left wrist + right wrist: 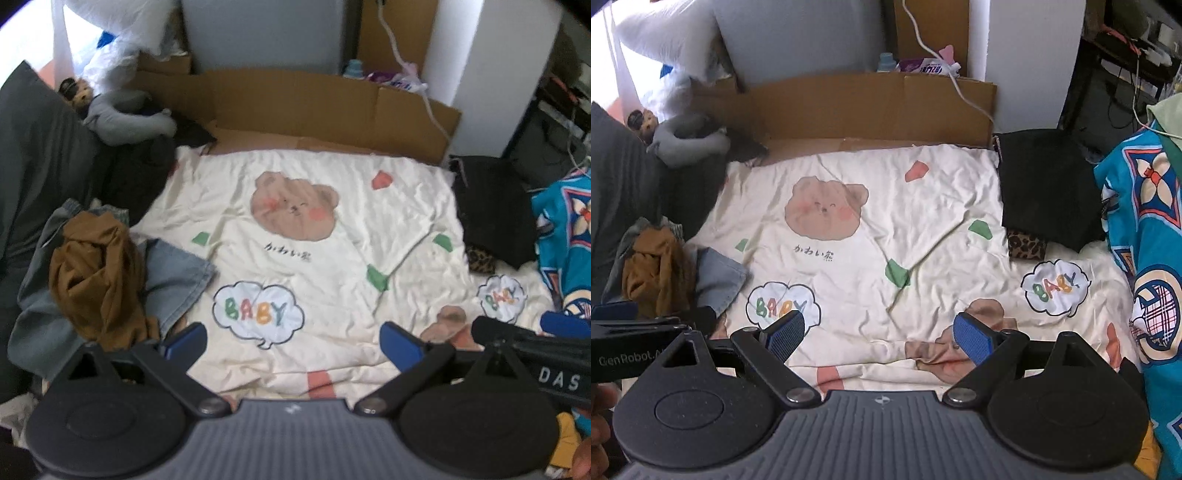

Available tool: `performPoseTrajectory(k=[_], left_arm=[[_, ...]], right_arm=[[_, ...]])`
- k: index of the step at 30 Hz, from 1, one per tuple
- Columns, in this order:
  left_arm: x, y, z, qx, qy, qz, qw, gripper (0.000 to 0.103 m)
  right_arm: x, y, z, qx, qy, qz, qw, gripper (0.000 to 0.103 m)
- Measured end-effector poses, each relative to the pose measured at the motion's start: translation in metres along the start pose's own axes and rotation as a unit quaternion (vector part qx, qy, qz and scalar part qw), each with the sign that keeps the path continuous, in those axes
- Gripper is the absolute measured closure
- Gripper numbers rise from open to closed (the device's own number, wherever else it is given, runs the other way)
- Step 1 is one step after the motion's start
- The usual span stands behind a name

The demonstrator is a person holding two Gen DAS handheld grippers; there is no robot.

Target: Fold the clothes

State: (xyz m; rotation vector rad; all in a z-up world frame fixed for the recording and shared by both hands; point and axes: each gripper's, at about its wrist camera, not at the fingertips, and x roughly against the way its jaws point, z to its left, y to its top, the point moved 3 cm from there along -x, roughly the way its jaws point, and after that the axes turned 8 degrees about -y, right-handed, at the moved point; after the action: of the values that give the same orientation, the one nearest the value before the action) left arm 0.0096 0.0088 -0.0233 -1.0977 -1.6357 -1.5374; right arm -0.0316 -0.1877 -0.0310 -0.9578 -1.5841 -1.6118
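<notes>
A: Both tools are hovering over the cream bedsheet printed with bears and "BABY" clouds point(332, 258). The left gripper point(293, 341) is spreading its blue-padded fingers point(186, 341) wide with nothing between them, and the right gripper point(877, 338) is doing the same.

B: So where are the clothes lying?

A: The nearest unfolded heap is sitting at the left edge of the sheet: a crumpled mustard-brown garment point(98, 280) is resting on top of a faded blue denim piece point(177, 277). From the left wrist view it is lying just beside the left-hand fingertip, slightly ahead. From the right wrist view the same heap point(653, 273) is sitting well off to the left, beyond the other tool's body.

B: And on the right?

A: A flat black folded cloth point(1045, 195) is lying at the far right over a leopard-print item point(1027, 243).

B: Then I am judging that the left gripper is nearer the brown heap and would be swinging leftward for it; the heap is showing no clear long axis.
</notes>
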Motion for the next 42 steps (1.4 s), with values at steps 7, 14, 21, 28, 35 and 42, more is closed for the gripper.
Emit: performPoseTrajectory(k=[7,14,21,28,35,42], left_arm=[[-0.003,0.000,0.014,0.017,-0.001,0.010,0.9998,0.001],[-0.009,-0.002,0.014,0.009,0.011,0.026,0.9996,0.001],[-0.009,0.000,0.015,0.012,0.008,0.026,0.9996,0.001],[-0.012,-0.002,0.014,0.008,0.007,0.032,0.9994,0.001],[-0.011,0.000,0.016,0.015,0.005,0.031,0.9994,0.001],[-0.011,0.000,0.017,0.013,0.003,0.027,0.9996,0.002]], right_arm=[[-0.004,0.002,0.008,0.007,0.009,0.010,1.000,0.011],[-0.011,0.001,0.013,0.011,0.015,0.027,0.999,0.010],[-0.014,-0.002,0.010,0.008,0.018,0.037,0.999,0.010],[-0.013,0.001,0.009,0.006,0.021,0.031,0.999,0.010],[-0.013,-0.002,-0.004,0.013,0.027,0.032,0.999,0.010],[-0.012,-0.001,-0.001,0.009,0.026,0.033,0.999,0.010]])
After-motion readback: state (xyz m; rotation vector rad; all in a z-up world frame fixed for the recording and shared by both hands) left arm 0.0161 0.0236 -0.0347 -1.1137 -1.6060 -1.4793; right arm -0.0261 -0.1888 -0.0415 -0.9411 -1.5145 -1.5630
